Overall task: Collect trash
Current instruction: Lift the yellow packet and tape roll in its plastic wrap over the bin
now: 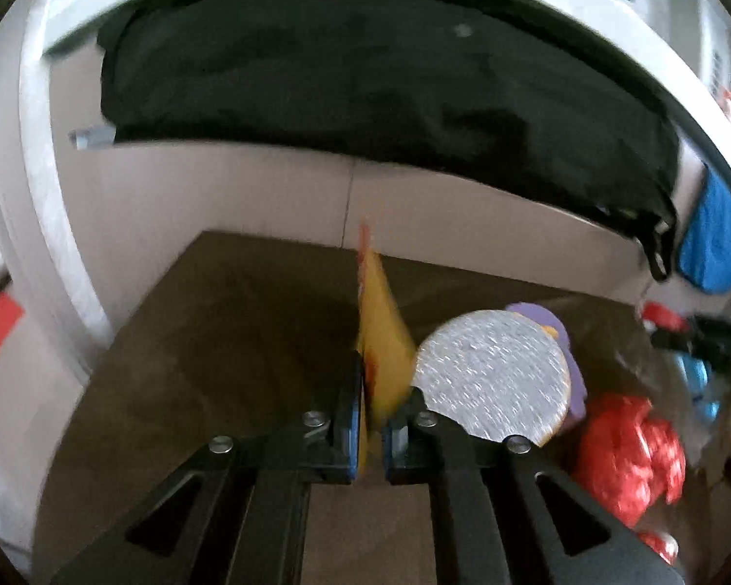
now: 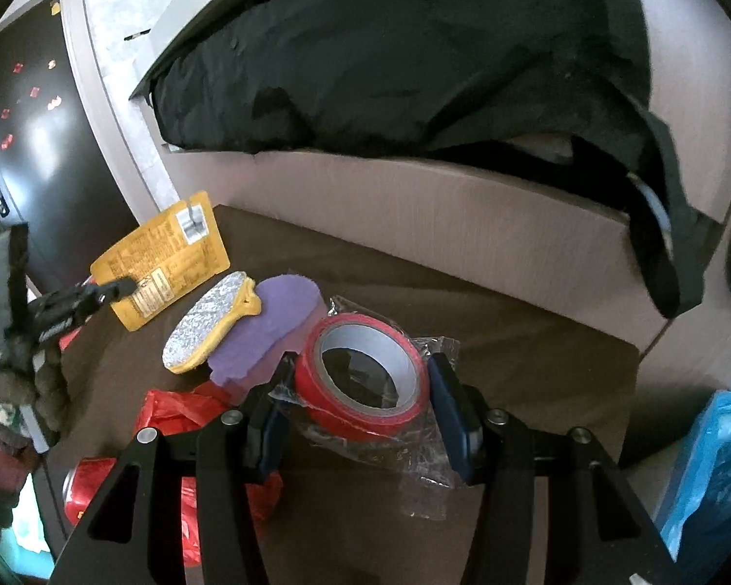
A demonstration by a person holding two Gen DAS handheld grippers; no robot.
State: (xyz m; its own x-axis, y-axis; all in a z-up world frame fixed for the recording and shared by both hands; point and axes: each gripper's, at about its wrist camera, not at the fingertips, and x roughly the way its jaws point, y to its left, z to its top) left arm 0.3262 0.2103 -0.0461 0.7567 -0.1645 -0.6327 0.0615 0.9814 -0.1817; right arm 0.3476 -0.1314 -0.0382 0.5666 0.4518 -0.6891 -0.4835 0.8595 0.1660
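My left gripper is shut on a yellow snack packet, held edge-on above the brown table; the right wrist view shows that packet lifted at the left in the left gripper. My right gripper is open, its fingers on either side of a red tape roll that lies on clear plastic wrap. A silver-and-yellow round pad lies on a purple foam piece. A crumpled red bag and a red can lie nearby.
A black garment hangs over the sofa or ledge behind the table. A blue plastic bag stands at the right. A blue cloth hangs at the far right. A dark door is at the left.
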